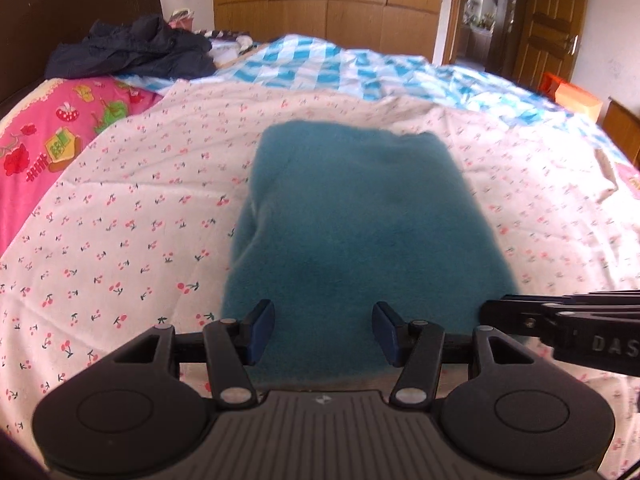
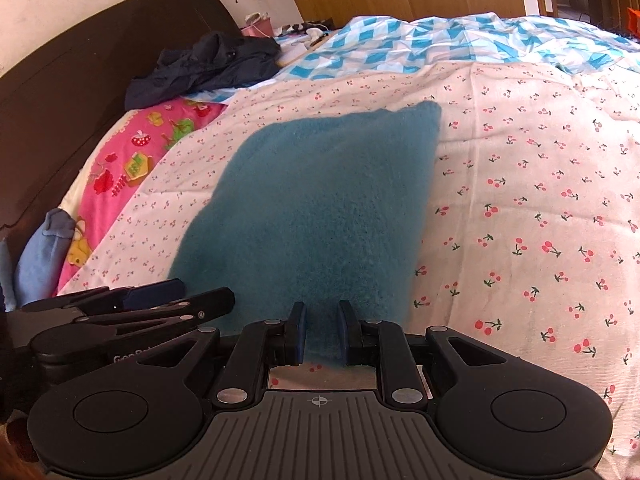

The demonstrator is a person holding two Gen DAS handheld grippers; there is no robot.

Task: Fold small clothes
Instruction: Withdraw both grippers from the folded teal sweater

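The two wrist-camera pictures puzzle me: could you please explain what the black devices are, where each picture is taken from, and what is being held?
A person holds a two-finger gripper in each hand; a fisheye camera on each looks along its fingers. One picture looks from the left gripper, the other from the right gripper. On the cherry-print sheet lies a teal fleece garment; a dark jacket lies further back. The left jaws stand apart over the fleece, gripping nothing. The right jaws, nearly closed, seem to pinch its near edge.
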